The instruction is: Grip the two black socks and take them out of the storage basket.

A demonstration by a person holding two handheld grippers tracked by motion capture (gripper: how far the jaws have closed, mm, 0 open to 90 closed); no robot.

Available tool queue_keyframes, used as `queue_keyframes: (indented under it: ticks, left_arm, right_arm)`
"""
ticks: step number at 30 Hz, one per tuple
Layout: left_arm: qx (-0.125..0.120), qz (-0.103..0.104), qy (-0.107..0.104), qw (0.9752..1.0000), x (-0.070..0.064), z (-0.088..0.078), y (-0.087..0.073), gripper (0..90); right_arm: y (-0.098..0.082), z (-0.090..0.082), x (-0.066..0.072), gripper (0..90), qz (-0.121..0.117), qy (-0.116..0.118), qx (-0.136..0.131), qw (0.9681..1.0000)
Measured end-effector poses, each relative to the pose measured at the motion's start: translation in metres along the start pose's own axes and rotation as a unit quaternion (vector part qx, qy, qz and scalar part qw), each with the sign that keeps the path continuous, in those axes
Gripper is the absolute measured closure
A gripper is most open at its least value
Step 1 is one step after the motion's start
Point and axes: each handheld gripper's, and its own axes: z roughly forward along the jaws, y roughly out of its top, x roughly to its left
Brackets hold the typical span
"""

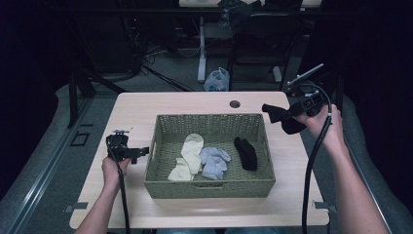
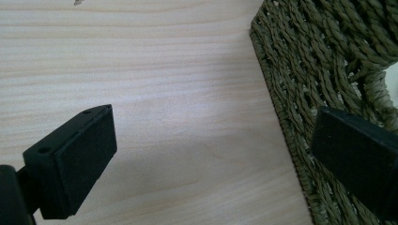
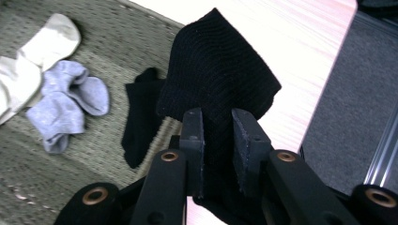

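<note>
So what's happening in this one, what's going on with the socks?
A person is working with socks and a woven basket on a table. The right gripper is shut on a black sock, held up beside the basket. Inside lie a cream pair, a pale blue pair and another black sock. The left gripper rests open by the basket's left side.

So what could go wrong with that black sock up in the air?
The right tongs pinch the black sock near one end, so it might slip out. It hangs beside the woven basket, over the table, so a drop may miss the basket.
</note>
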Motion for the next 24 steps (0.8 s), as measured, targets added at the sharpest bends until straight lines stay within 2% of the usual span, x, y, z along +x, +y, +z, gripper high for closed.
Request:
queue_keyframes:
  ticks: [6, 10, 17, 24]
  left_arm:
    - [0.000, 0.000, 0.000, 1.0000, 0.000, 0.000, 0.000, 1.1]
    - [0.001, 0.000, 0.000, 1.0000, 0.000, 0.000, 0.000, 1.1]
    - [0.003, 0.001, 0.000, 1.0000, 0.001, 0.000, 0.000, 1.1]
    - [0.003, 0.000, 0.001, 1.0000, 0.001, 0.000, 0.000, 1.1]
  right_arm:
    - [-0.015, 0.009, -0.020, 76.0, 0.028, -0.020, 0.003, 0.9994]
    - [-0.027, 0.020, -0.034, 76.0, 0.048, -0.024, 0.011, 0.9985]
    - [-0.045, 0.040, -0.046, 76.2, 0.067, -0.032, 0.022, 0.9970]
    - [-0.059, 0.058, -0.051, 76.2, 0.075, -0.025, 0.029, 0.9965]
